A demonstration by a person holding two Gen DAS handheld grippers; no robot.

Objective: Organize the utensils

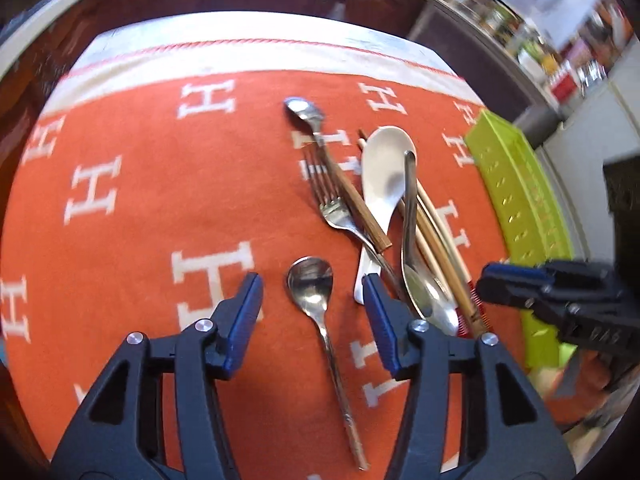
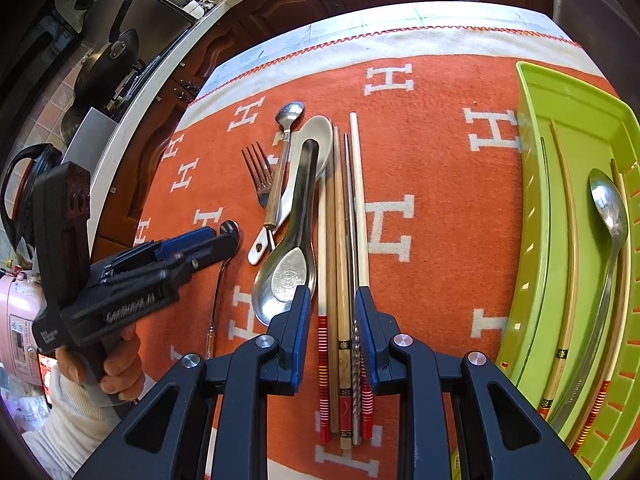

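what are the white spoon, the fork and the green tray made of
White soup spoon: seemingly glazed ceramic, though melamine is possible; smooth, opaque and glossy. Silver four-tined fork: polished metal, probably stainless steel, with mirror-like glints. Lime-green slotted tray: moulded plastic, uniform in colour with a soft sheen and punched slots.

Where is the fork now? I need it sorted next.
In the left wrist view the fork lies on the orange cloth, right of centre, beside the white ceramic spoon, its handle crossed by a wooden-handled spoon.
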